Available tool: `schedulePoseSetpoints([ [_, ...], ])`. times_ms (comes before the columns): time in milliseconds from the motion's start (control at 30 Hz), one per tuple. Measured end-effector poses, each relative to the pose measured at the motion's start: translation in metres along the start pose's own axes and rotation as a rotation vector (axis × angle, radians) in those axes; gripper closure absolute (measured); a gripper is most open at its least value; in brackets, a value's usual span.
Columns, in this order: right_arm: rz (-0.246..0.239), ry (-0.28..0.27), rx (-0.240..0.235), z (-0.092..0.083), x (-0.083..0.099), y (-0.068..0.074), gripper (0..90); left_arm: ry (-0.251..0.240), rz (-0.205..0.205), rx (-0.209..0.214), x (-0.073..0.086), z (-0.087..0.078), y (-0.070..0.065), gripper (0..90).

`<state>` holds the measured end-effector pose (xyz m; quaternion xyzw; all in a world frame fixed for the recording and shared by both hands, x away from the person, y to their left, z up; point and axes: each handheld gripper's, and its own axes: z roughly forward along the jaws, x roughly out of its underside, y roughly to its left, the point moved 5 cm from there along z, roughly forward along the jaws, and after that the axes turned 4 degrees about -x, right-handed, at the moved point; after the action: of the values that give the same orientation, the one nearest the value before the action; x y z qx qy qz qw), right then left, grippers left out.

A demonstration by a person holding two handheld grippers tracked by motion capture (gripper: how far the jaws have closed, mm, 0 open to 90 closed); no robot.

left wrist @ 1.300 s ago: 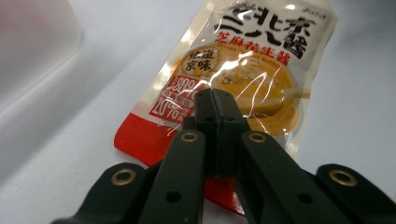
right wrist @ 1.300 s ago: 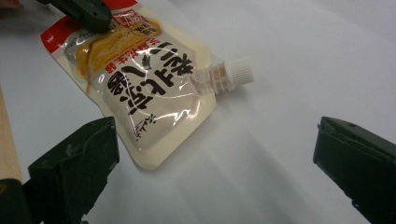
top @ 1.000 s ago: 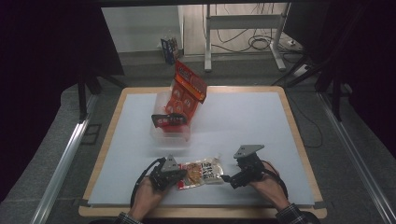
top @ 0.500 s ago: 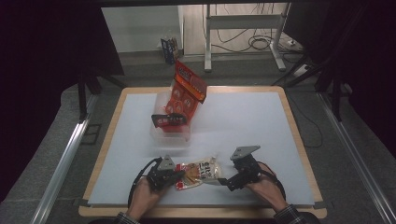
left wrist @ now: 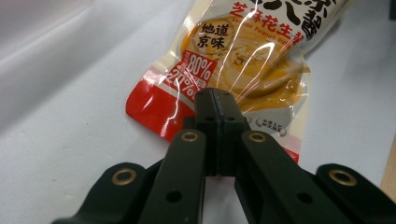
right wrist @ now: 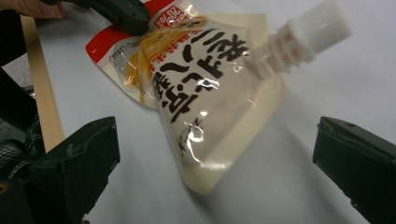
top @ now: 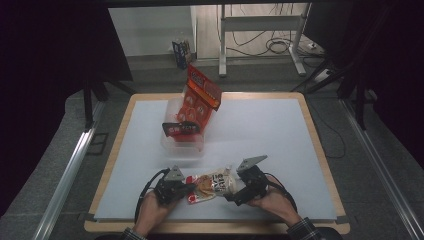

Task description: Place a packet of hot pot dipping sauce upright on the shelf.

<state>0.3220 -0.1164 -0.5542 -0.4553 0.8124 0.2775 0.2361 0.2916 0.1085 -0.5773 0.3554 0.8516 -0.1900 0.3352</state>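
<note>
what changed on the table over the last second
The right gripper slid a little toward the table's near edge, its open jaws now flanking the spout end of the sauce pouch, which tilted slightly. The left gripper stayed shut on the pouch's red corner. The clear bin of red snack packs did not move.

A glossy cream-and-red plastic spouted sauce pouch [top: 211, 183] with black lettering and a picture of golden sauce lies near the front edge of the white table. Its ribbed white screw cap [right wrist: 312, 31] is on and points toward the person's right. The red bottom seam faces the person's left.
</note>
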Motion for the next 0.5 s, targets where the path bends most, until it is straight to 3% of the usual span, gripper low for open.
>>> schedulePoseSetpoints([
  [233,0.012,0.019,-0.027,0.014,-0.005,0.004,13.6,0.008,0.029,-0.021,0.000,0.000,-0.002,90.0],
  [500,0.092,-0.015,-0.094,0.016,-0.015,0.003,29.0,0.015,0.039,-0.036,-0.001,-0.001,-0.003,90.0],
])
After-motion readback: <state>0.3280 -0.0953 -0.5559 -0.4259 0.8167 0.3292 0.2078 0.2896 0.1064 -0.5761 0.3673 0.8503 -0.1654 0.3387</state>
